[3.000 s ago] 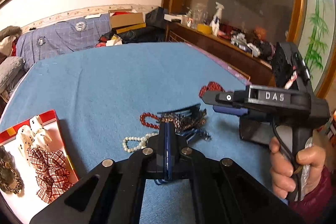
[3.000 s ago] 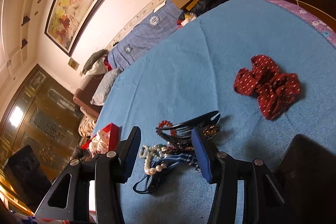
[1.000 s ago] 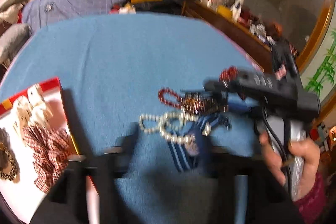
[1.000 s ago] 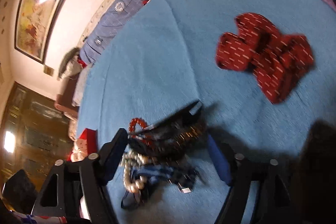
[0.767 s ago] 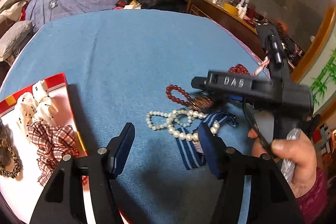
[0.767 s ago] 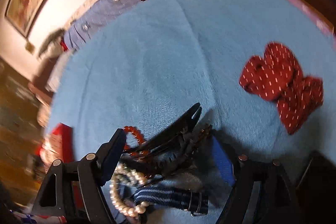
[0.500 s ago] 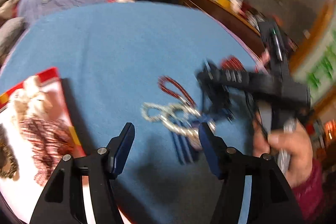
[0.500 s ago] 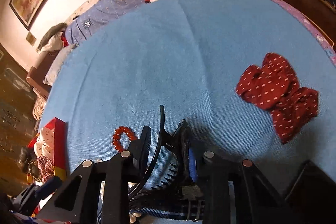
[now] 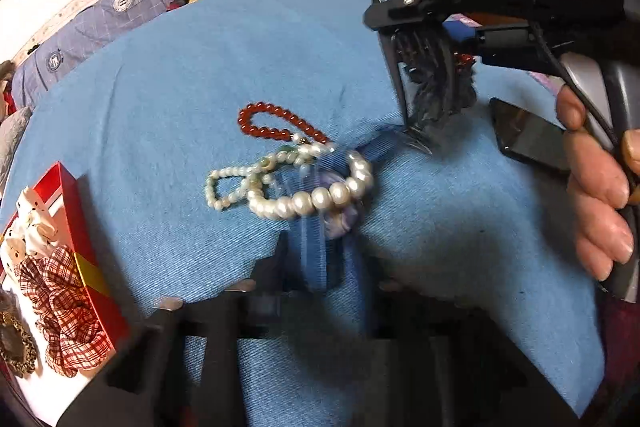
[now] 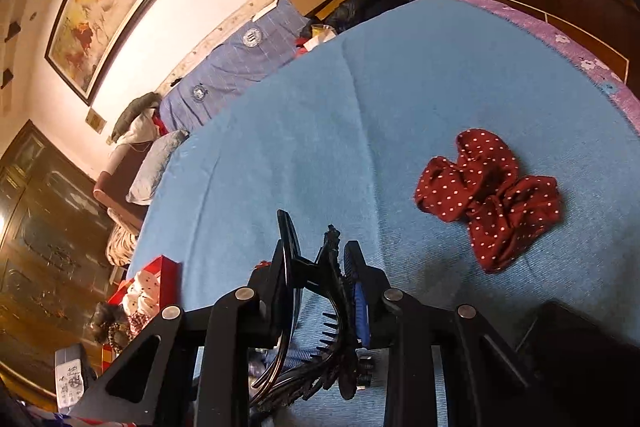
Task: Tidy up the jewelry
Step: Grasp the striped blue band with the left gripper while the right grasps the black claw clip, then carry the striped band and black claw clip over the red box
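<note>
My right gripper [image 10: 320,291] is clamped on the black hair claw [image 10: 320,327], lifted off the blue cloth [image 9: 200,75] above the pearl bracelet [image 9: 316,195]. My left gripper [image 9: 324,279] has just been narrowing around the striped ribbon [image 9: 312,251] right under those pearls, though blur hides whether the pads bite. Risk: ribbon, pearls and the red bead bracelet [image 9: 276,125] beside them look tangled, so one pull drags everything, short of the red tray [image 9: 86,259] off to the pearls' left.
</note>
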A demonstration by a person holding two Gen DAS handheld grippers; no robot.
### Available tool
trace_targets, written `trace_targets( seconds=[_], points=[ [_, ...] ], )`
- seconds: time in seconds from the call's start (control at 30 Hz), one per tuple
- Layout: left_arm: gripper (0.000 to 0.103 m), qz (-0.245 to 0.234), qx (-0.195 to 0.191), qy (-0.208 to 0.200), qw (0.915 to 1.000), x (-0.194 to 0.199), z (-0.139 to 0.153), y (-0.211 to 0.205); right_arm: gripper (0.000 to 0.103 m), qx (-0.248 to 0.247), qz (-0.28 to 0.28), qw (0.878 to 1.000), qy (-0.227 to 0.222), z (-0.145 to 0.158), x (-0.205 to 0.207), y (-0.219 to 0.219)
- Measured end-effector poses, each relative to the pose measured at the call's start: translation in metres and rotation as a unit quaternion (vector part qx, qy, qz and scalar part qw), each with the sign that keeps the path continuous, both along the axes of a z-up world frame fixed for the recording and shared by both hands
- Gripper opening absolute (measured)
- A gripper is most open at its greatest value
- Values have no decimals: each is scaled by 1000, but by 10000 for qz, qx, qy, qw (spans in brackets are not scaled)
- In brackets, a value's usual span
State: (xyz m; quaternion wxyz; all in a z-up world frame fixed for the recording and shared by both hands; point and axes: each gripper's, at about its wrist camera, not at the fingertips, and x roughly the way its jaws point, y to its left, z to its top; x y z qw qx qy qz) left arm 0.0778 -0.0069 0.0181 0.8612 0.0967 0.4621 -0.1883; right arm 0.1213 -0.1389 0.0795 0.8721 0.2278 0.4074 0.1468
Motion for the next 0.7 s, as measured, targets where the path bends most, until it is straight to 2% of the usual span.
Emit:
trace_targets(
  seconds=[0.17,0.27,0.33,0.43,0.53,0.63,0.67,0.7],
  points=[
    [20,175,-309,-117,9993,-2,11,12,29,89,-57,9999,-65,3,-2,-1],
    [19,197,-806,-288,9961,-6,27,26,29,133,-83,9998,-126,5,-3,-3],
    [18,143,-1335,-562,9893,-13,46,36,29,162,-92,9996,-189,8,-5,-5],
    [18,167,-1851,-1041,9770,-26,73,51,29,191,-111,9994,-273,11,-7,-4],
    [18,338,-2089,-1225,9696,-26,84,61,29,201,-104,9992,-333,13,-9,-4],
    [18,498,-2136,-1272,9673,-17,84,64,29,196,-58,9990,-400,14,-10,-2],
    [18,551,-2139,-1345,9660,-17,85,67,29,200,-41,9989,-423,15,-11,-2],
    [18,616,-2177,-1579,9612,-22,92,71,29,202,-14,9988,-442,15,-12,-1]
  ],
)
